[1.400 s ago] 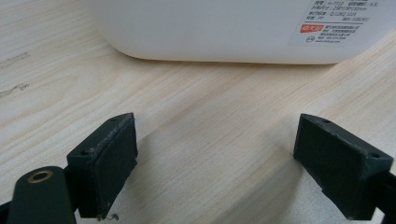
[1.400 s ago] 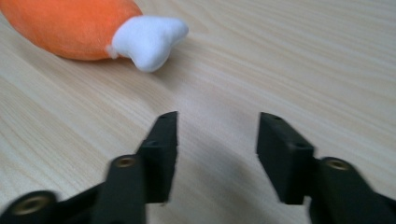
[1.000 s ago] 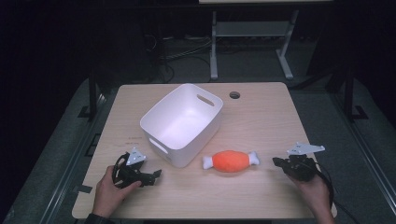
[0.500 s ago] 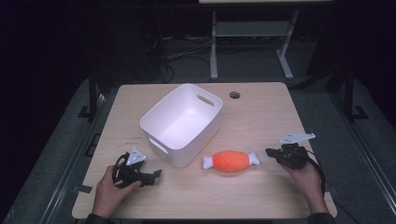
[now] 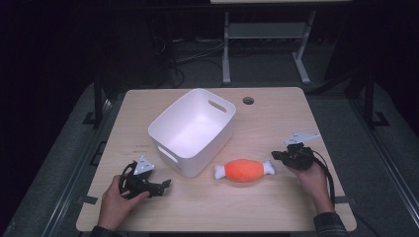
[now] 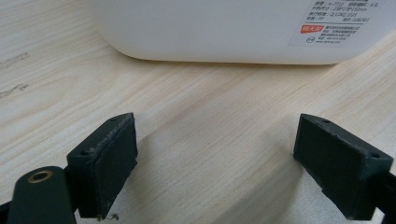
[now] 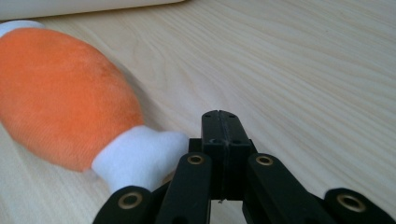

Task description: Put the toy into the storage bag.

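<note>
An orange plush toy point(image 5: 243, 171) with white ends lies on the wooden table point(image 5: 276, 103), in front of a white plastic bin point(image 5: 192, 129). My right gripper point(image 5: 277, 156) is shut with nothing in it, its tip just right of the toy's white end point(image 7: 140, 154). The orange body point(image 7: 60, 93) lies to the left in the right gripper view, and the two pads point(image 7: 222, 128) are pressed together. My left gripper point(image 5: 166, 183) rests on the table at the front left, open and empty. In the left gripper view its pads point(image 6: 105, 161) stand wide apart, facing the bin's labelled wall point(image 6: 224, 28).
A round cable hole point(image 5: 248, 100) sits in the table near the far edge. Beyond the table stand a metal frame's legs point(image 5: 226, 54) and cables on a dark floor. A cable trails from the right gripper along the person's right hand point(image 5: 311, 180).
My right gripper has moved left across the table, from near the right edge up to the toy's white end. The left hand and gripper have stayed put.
</note>
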The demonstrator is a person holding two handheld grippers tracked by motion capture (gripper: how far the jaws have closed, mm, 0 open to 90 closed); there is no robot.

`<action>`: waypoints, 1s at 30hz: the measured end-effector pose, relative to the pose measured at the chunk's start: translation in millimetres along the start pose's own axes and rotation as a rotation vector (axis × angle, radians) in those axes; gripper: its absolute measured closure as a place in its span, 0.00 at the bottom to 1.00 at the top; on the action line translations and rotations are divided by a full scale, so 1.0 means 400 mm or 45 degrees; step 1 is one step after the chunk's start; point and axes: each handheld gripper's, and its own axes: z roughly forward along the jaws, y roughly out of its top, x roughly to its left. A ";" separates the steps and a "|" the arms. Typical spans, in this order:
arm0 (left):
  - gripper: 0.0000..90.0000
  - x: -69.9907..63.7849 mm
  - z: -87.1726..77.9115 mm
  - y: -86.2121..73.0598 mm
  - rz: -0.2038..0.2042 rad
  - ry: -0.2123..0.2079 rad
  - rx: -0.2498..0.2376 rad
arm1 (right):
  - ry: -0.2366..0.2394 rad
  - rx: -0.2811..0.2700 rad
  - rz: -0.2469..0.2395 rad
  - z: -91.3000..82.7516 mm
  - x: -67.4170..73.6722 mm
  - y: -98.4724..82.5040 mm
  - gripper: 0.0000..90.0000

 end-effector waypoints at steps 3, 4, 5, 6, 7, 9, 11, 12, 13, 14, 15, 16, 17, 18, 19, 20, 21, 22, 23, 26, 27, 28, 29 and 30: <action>0.14 0.000 0.000 0.000 0.000 0.000 0.000 | 0.006 -0.001 -0.001 0.009 0.001 0.006 1.00; 0.14 0.000 0.000 0.000 0.000 0.000 0.000 | 0.012 0.002 -0.005 0.017 0.002 0.011 1.00; 0.14 0.000 0.000 0.000 0.000 0.000 0.000 | 0.012 0.002 -0.005 0.017 0.002 0.011 1.00; 0.14 0.000 0.000 0.000 0.000 0.000 0.000 | 0.017 0.006 -0.010 0.022 0.002 0.013 1.00; 0.14 0.000 0.000 0.000 0.000 0.000 0.000 | 0.019 0.007 -0.004 0.026 0.003 0.014 1.00; 0.14 0.000 0.000 0.000 0.000 -0.001 0.000 | 0.027 0.009 -0.012 0.034 0.003 0.016 1.00; 0.14 0.000 0.000 0.000 0.000 0.000 0.000 | 0.031 0.015 -0.018 0.043 0.004 0.016 1.00; 0.14 0.000 0.000 0.000 0.000 0.000 0.000 | 0.038 0.025 -0.016 0.049 0.006 0.016 1.00; 0.14 0.000 0.000 0.000 0.000 0.000 0.000 | 0.041 0.031 -0.018 0.052 0.007 0.016 1.00; 0.14 0.000 0.000 0.000 0.000 0.000 0.000 | 0.042 0.035 -0.026 0.054 0.007 0.015 1.00; 0.14 0.000 0.000 0.000 0.000 0.000 0.000 | 0.042 0.035 -0.026 0.054 0.007 0.015 1.00; 0.14 0.000 0.000 0.000 0.000 0.000 0.000 | 0.046 0.036 -0.028 0.054 0.007 0.015 1.00; 0.14 0.000 0.000 0.000 0.000 0.000 0.000 | 0.050 0.038 -0.026 0.054 0.008 0.014 1.00; 0.14 0.000 0.000 0.000 0.000 0.000 0.000 | 0.056 0.042 -0.028 0.053 0.010 0.014 1.00; 0.14 0.000 0.000 0.000 0.000 0.000 0.000 | 0.060 0.044 -0.030 0.052 0.012 0.014 1.00; 0.14 0.000 0.000 0.000 0.000 0.000 0.000 | 0.060 0.044 -0.030 0.052 0.012 0.014 1.00; 0.14 0.000 0.000 0.000 0.000 0.000 0.000 | 0.060 0.047 -0.034 0.051 0.013 0.013 1.00; 0.14 0.000 0.000 0.000 0.000 -0.001 0.000 | 0.063 0.048 -0.033 0.050 0.014 0.013 1.00; 0.14 0.000 0.000 0.000 0.000 0.000 0.000 | 0.067 0.048 -0.029 0.049 0.017 0.013 1.00; 0.14 0.000 0.000 0.000 0.000 0.000 0.000 | 0.075 0.046 -0.038 0.045 0.020 0.013 1.00; 0.14 0.000 0.000 0.000 0.000 0.000 0.000 | 0.077 0.048 -0.035 0.043 0.023 0.014 1.00; 0.14 0.000 0.000 0.000 0.000 0.000 0.000 | 0.080 0.047 -0.045 0.042 0.026 0.013 1.00; 0.14 0.000 0.000 0.000 0.000 0.000 0.000 | 0.080 0.047 -0.045 0.042 0.026 0.013 1.00; 0.14 0.000 0.000 0.000 0.000 0.000 0.000 | 0.083 0.048 -0.052 0.040 0.030 0.011 1.00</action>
